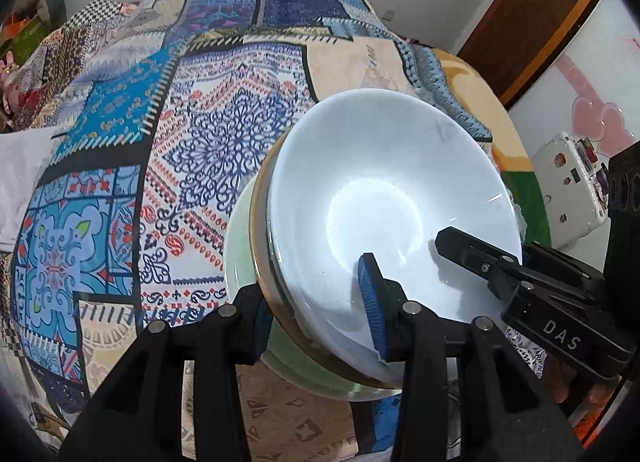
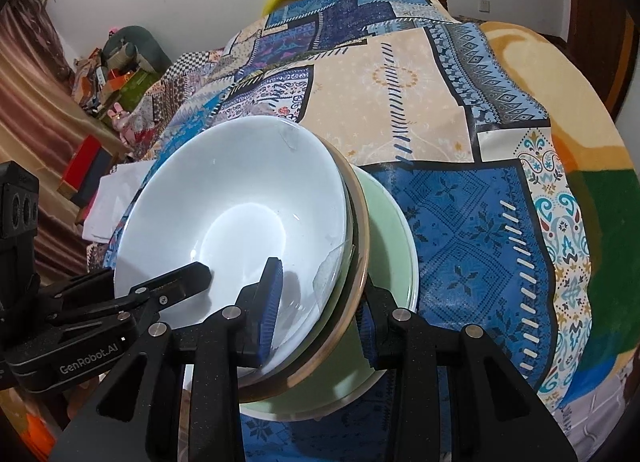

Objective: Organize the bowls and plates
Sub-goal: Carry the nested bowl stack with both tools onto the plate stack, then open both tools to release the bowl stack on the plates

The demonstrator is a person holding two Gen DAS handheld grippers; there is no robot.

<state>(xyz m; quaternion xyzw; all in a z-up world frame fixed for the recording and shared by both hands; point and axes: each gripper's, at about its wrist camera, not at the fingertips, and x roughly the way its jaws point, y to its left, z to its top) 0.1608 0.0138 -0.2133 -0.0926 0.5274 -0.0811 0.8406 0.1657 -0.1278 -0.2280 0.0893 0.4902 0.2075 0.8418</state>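
A white bowl (image 1: pixel 384 197) sits nested on a beige-rimmed dish (image 1: pixel 260 262) and a pale green plate (image 1: pixel 240 262). My left gripper (image 1: pixel 316 306) is shut on the near rim of this stack, one blue pad inside the bowl, the other finger under the plates. My right gripper (image 2: pixel 320 302) is shut on the stack's rim from the opposite side; the bowl (image 2: pixel 240 197), the beige dish (image 2: pixel 360 229) and the green plate (image 2: pixel 396 229) show there. Each gripper appears in the other's view, the right gripper (image 1: pixel 520 278) and the left gripper (image 2: pixel 120 302).
A patchwork blue and beige cloth (image 1: pixel 160 141) covers the bed beneath the stack, also in the right wrist view (image 2: pixel 480 221). A white sheet of paper (image 2: pixel 112 197) lies at the left edge. A cluttered shelf (image 2: pixel 116 61) and wall stand behind.
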